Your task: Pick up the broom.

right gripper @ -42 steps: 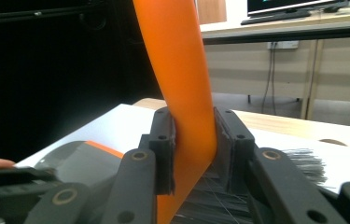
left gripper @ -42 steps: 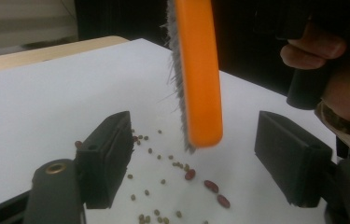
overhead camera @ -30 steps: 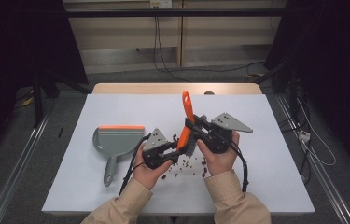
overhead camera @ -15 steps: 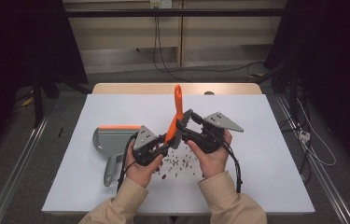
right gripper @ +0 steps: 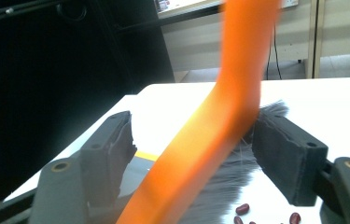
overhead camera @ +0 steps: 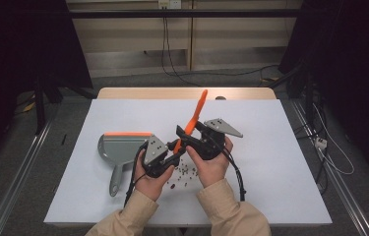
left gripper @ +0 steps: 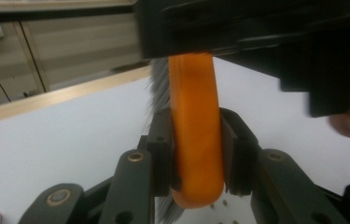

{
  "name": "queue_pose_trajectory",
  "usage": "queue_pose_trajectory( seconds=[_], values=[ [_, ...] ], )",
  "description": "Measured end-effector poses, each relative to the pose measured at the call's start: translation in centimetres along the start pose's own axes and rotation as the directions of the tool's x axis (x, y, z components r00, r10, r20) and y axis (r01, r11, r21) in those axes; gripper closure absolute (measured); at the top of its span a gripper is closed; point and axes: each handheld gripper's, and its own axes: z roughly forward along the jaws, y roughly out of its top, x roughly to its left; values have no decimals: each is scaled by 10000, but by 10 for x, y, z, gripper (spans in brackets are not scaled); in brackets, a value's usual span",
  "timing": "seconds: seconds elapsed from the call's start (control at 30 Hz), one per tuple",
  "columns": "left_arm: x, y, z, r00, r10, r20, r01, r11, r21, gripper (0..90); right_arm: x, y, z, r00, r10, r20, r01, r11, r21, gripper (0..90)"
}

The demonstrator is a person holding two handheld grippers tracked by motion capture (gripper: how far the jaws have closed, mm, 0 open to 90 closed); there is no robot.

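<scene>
The left gripper (overhead camera: 169, 160) held the orange brush (overhead camera: 190, 124) clamped between its fingers (left gripper: 163, 154), tilted above the beans (overhead camera: 184, 173) on the table (overhead camera: 270, 162). The right gripper (overhead camera: 184, 140) had just been opening, its fingers (right gripper: 287, 156) standing apart around the brush handle, beside the dustpan (overhead camera: 118, 150).

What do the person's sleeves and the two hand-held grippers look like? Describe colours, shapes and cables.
Both forearms wear tan sleeves. The left gripper and right gripper are black, each topped by a grey three-cornered plate with small dark dots. Black linkage arms with brass-coloured pivots carry flat black pads. A black cable trails from each.
</scene>
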Motion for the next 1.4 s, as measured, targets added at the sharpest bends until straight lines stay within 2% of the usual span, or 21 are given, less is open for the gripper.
queue_pose_trajectory(
  seconds=[0.03,0.07,0.13,0.17,0.2,0.27,0.33,0.37,0.4,0.43,0.47,0.5,0.53,0.63,0.73,0.83,0.9,1.03,1.13,1.33,1.4],
  values=[
    [0,0,0,10000,0,0,0,10000,0,674,0,0,0,10000,0,0,0,10000,0,312],
    [-2,1,-1,9998,216,-25,-216,9998,6,670,-2,0,2,9994,346,69,-346,9993,108,362],
    [-3,1,-1,9994,346,-59,-346,9994,-20,659,-4,1,2,9978,654,79,-656,9977,188,451],
    [-3,1,-1,9988,486,-53,-486,9988,-1,659,-4,1,2,9978,654,79,-656,9977,188,451],
    [-4,1,-1,9981,604,-73,-604,9982,21,642,-6,2,1,9931,1173,-85,-1169,9926,337,508],
    [-7,1,0,9960,869,-196,-868,9962,33,626,-6,3,1,9901,1398,-101,-1392,9892,453,537],
    [-8,0,1,9974,697,-200,-698,9976,-45,595,-4,4,1,9823,1856,-239,-1838,9810,628,639],
    [-7,0,1,9992,398,-87,-399,9991,-111,597,-4,4,1,9761,2117,-499,-2076,9752,763,700],
    [-7,0,1,9992,398,-87,-399,9991,-111,627,-2,4,1,9818,1819,-540,-1780,9815,703,704],
    [-5,0,0,9998,139,132,-134,9992,-367,717,-1,5,2,9915,1273,-250,-1251,9894,742,704],
    [-4,2,-1,9988,471,121,-467,9982,-364,702,-2,5,3,9930,1151,-263,-1123,9895,908,706],
    [-4,3,-2,9985,513,188,-507,9982,-332,702,-2,5,3,9930,1151,-263,-1123,9895,908,706],
    [-4,4,-2,9995,215,251,-208,9994,-283,571,-7,4,5,9910,1280,-403,-1233,9870,1027,706],
    [1,3,-7,9995,132,296,-128,9998,-122,522,-12,7,0,9966,757,-331,-728,9940,821,705],
    [8,2,-9,9991,-119,419,117,9999,49,475,-15,11,-3,9974,622,-352,-593,9952,776,705],
    [11,1,-11,9985,-92,547,86,9999,129,402,-25,17,-9,9990,280,-361,-248,9959,867,705],
    [14,0,-13,9981,-71,612,60,9998,179,355,-31,19,-12,9989,292,-355,-257,9950,969,705],
    [21,-1,-14,9971,-211,737,191,9994,281,311,-40,22,-17,9995,124,-305,-86,9926,1213,704],
    [25,-1,-16,9962,-195,855,162,9991,383,262,-51,23,-23,9994,-277,-196,303,9891,1442,704],
    [33,-1,-22,9944,-139,1052,82,9985,545,217,-68,23,-31,9992,-407,42,394,9844,1716,704],
    [35,-1,-24,9943,36,1068,-95,9984,552,186,-74,24,-34,9991,-407,85,384,9820,1850,704]
  ],
)
